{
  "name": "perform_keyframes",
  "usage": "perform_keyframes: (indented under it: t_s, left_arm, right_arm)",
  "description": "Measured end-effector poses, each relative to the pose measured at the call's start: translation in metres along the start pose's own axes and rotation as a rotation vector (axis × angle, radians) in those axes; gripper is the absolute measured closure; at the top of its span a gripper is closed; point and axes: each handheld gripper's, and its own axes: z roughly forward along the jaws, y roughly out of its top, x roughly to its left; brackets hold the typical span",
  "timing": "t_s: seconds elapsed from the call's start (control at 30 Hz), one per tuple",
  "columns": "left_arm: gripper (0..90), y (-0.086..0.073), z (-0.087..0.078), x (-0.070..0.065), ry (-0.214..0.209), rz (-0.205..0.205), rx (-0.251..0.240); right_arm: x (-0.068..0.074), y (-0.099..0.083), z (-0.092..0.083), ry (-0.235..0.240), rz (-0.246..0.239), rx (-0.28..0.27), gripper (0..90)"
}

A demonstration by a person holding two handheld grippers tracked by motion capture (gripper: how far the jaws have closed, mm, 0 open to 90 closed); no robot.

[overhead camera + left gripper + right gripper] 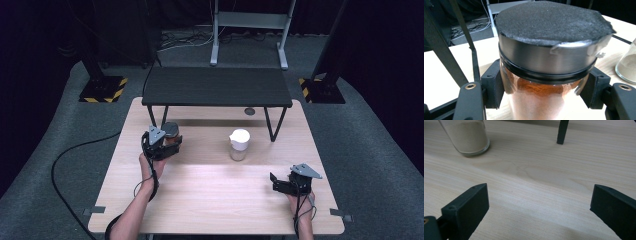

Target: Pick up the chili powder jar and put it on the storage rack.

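Left tongs (170, 145) sit at the left-centre of the desk (215, 200), held by the left hand (148, 162). In the left gripper view the 2 jaws press on either side of a glass jar (544, 100) of reddish-brown powder, just below its lid (549, 37). The lid has a metal band and a black, rough top; a strip of tape (596, 47) hangs at its right edge. The jar stands upright on the desk, just in front of the black shelf (216, 86).

At desk centre stands a 2nd jar (239, 145), white-capped, holding pale powder, well apart from both tongs. Its base shows at the upper left of the right gripper view (467, 137).

Right tongs (281, 184) rest near the right front of the desk, held by the right hand (300, 197). Their jaws stand spread wide over bare wood, gripping nothing. A shelf leg (562, 131) meets the desk beyond them.
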Motion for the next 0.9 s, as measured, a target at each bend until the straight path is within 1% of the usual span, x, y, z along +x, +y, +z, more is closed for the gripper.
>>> perform_keyframes:
  t_s: [0.27,0.43,0.67,0.9]
  left_arm:
    - [31.8,0.011,-0.006,-0.001,-0.02,0.011,-0.009]
    - [31.8,0.02,-0.007,-0.003,-0.035,0.036,-0.002]
    - [31.8,0.027,-0.01,-0.003,-0.047,0.04,-0.012]
    - [31.8,0.038,-0.013,-0.004,-0.063,0.06,-0.019]
  right_arm:
    - [0.0,0.0,0.0,0.0,0.0,0.0,0.9]
    - [0.0,0.0,0.0,0.002,0.0,0.001,0.9]
    - [-0.001,0.001,0.0,0.007,-0.003,0.004,0.9]
    - [-0.002,0.002,0.001,0.009,0.004,0.01,0.9]
